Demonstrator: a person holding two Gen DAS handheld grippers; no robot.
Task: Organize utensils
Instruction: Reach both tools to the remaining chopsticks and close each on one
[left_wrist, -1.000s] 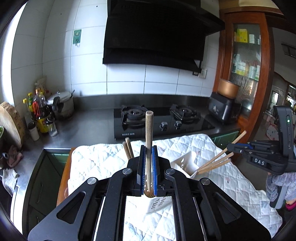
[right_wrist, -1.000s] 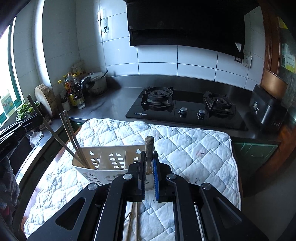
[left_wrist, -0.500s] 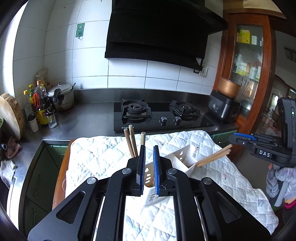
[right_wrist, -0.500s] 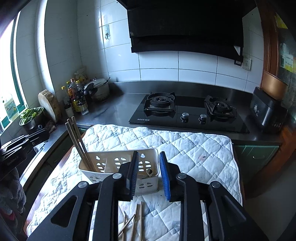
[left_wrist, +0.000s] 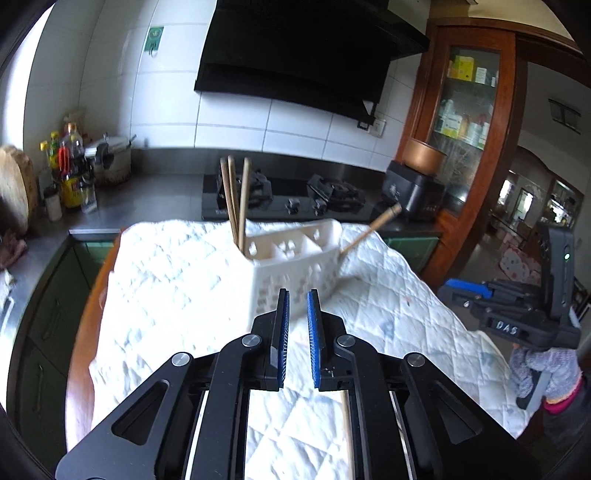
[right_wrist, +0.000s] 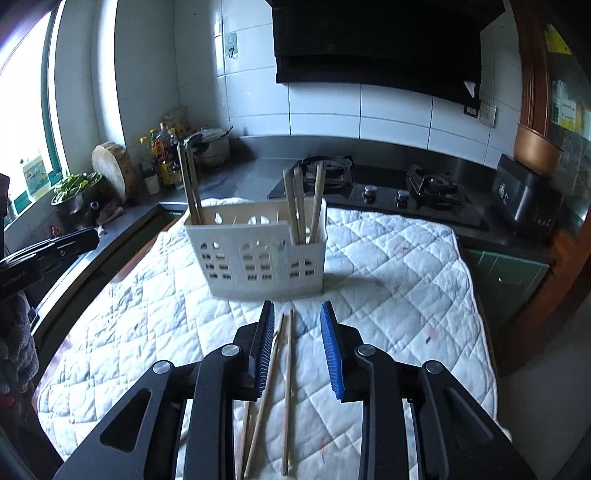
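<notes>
From my left camera I see the white utensil caddy (left_wrist: 295, 266) standing on the quilted white cloth (left_wrist: 177, 288) that covers the desk. Three wooden chopsticks (left_wrist: 232, 199) stand in its left end compartment, and more stick out at a slant (left_wrist: 373, 226) from its far right end. Behind the cloth lies the black gas hob (left_wrist: 295, 201), with the dark range hood (left_wrist: 306, 55) above it, bottles (left_wrist: 70, 173) and a pot at the back left, and a dark appliance (left_wrist: 413, 190) by the wooden cabinet on the right.

My left gripper (left_wrist: 297, 325) points down over the cloth just short of the caddy; its blue-padded fingers (left_wrist: 283, 332) stand a narrow gap apart with nothing between them. At the right edge of this view my right gripper shows from the side, held by a hand in a grey knit glove (left_wrist: 546, 373).

From the right camera the caddy (right_wrist: 255, 254) faces me square on, with two chopsticks (right_wrist: 190, 184) in its left end and three utensils (right_wrist: 301, 199) in the right compartment. Loose chopsticks (right_wrist: 286, 376) lie on the cloth in front of the caddy, running back under my right gripper (right_wrist: 297, 347). Its fingers (right_wrist: 332, 350) are spread wider than the left ones and clasp nothing; the loose sticks lie below and between them, and I cannot tell whether the left pad touches one. A round wooden chopping block (right_wrist: 110, 170) and a bowl of greens (right_wrist: 75, 188) sit by the window at the left.
</notes>
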